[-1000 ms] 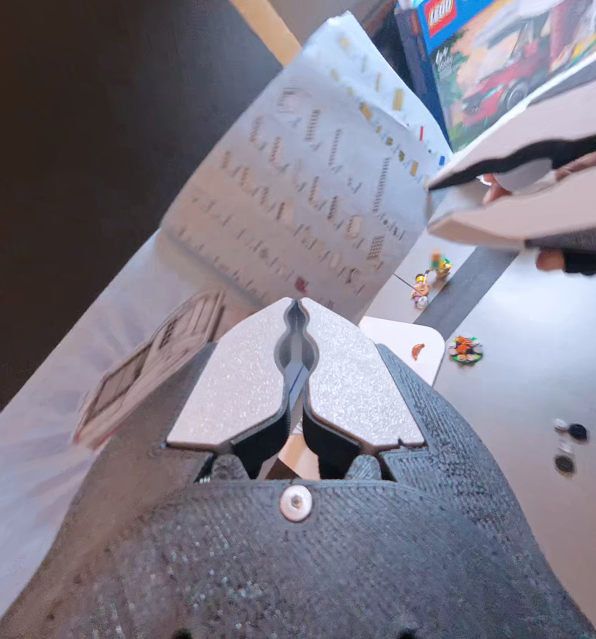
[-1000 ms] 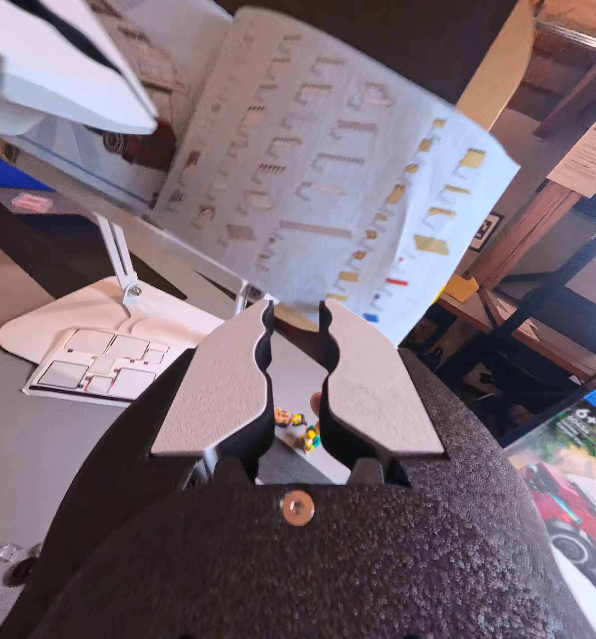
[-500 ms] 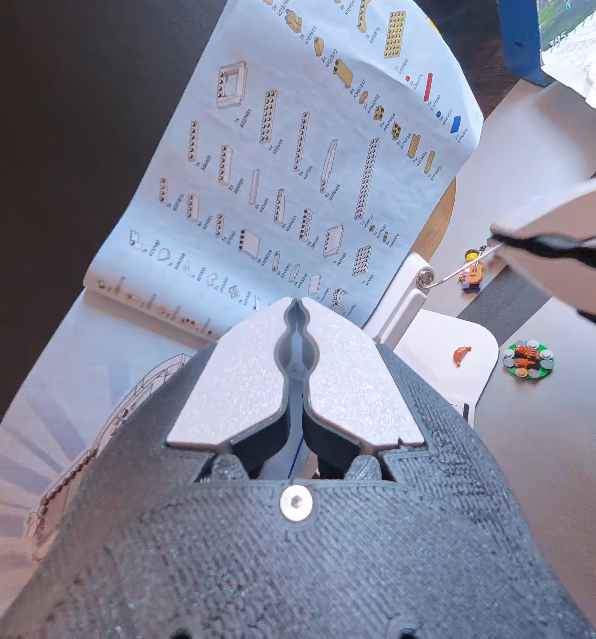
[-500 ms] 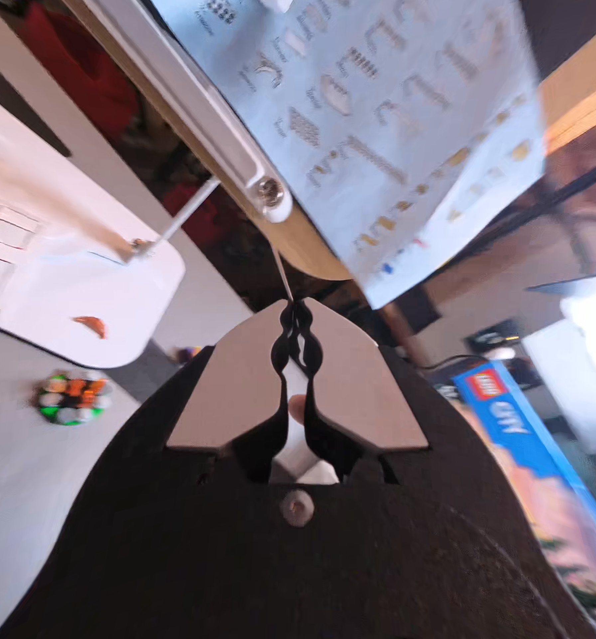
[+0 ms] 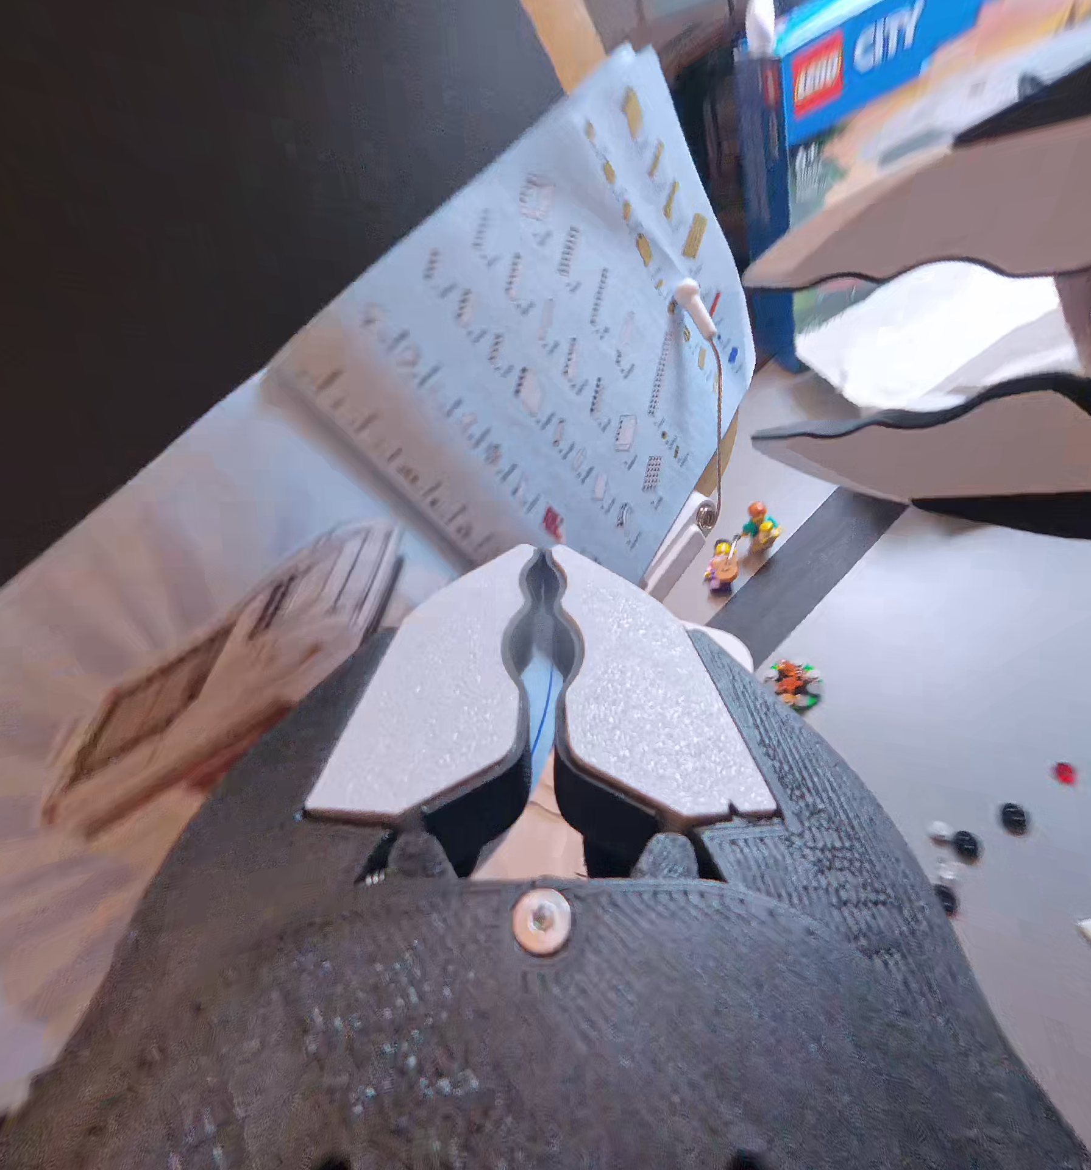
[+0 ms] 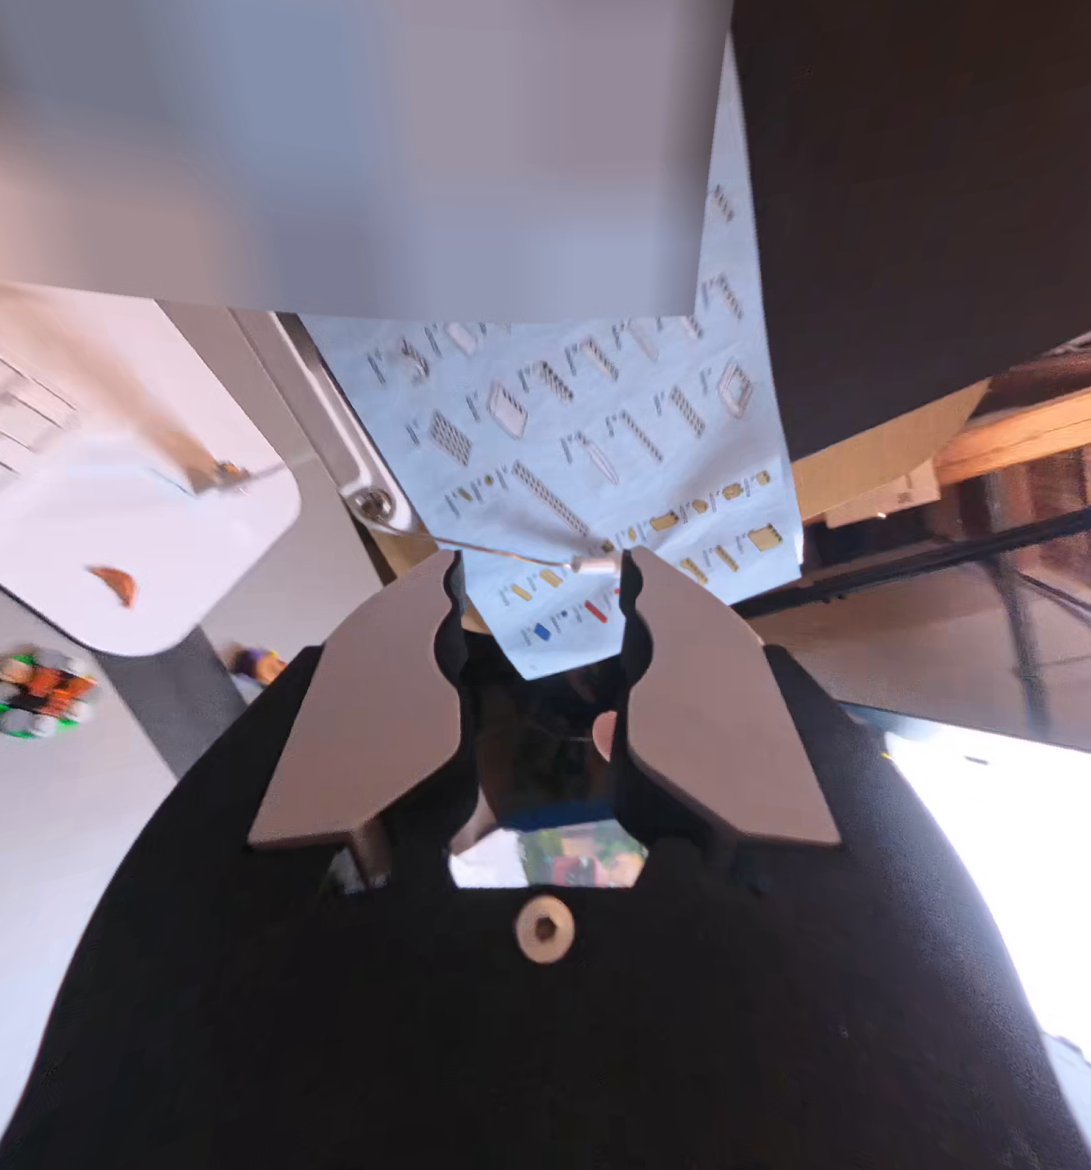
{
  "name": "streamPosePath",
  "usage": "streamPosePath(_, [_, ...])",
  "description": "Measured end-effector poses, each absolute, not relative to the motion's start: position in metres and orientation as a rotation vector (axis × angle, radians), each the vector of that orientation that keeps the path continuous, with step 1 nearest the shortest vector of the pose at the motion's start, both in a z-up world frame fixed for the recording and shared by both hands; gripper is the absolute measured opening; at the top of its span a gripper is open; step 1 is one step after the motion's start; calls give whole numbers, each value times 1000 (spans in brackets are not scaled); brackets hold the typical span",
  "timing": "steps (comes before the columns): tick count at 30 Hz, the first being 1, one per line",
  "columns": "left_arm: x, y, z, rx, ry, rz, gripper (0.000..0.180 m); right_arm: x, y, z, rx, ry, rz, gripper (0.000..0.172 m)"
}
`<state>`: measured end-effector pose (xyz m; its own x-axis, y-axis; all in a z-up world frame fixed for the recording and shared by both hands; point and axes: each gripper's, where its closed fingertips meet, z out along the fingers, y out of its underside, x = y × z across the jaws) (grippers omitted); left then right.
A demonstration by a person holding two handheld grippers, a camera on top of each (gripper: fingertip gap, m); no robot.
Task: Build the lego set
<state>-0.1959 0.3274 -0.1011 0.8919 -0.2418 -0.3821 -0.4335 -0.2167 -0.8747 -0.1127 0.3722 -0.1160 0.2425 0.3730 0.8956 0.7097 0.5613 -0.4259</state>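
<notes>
We see the left tongs (image 5: 542, 557) clenched on the booklet (image 5: 530, 354), steadying its pages on the stand. The right tongs (image 6: 540, 557) gape released beside the wire page clip (image 6: 593, 562), which presses the open page flat.

Two small toy figures (image 5: 742, 547) stand on the grey counter (image 5: 948, 665) near a round green-and-orange brick piece (image 5: 793, 682). Black studs (image 5: 986, 829) lie scattered further right, and a blue toy box (image 5: 859, 57) sits behind.
</notes>
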Motion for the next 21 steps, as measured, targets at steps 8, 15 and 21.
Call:
streamPosePath(8, [-290,246,-132,-1808,-36,-111,0,-207,287,-129,-918,-1501,134,27])
streamPosePath(15, [-283,233,-187,-1825,-270,-521,10,-262,316,-117,-1078,-1377,127,18])
streamPosePath(21, [-296,254,-182,-1557,-593,-964,57,-265,316,-116,-1102,-1332,130,17])
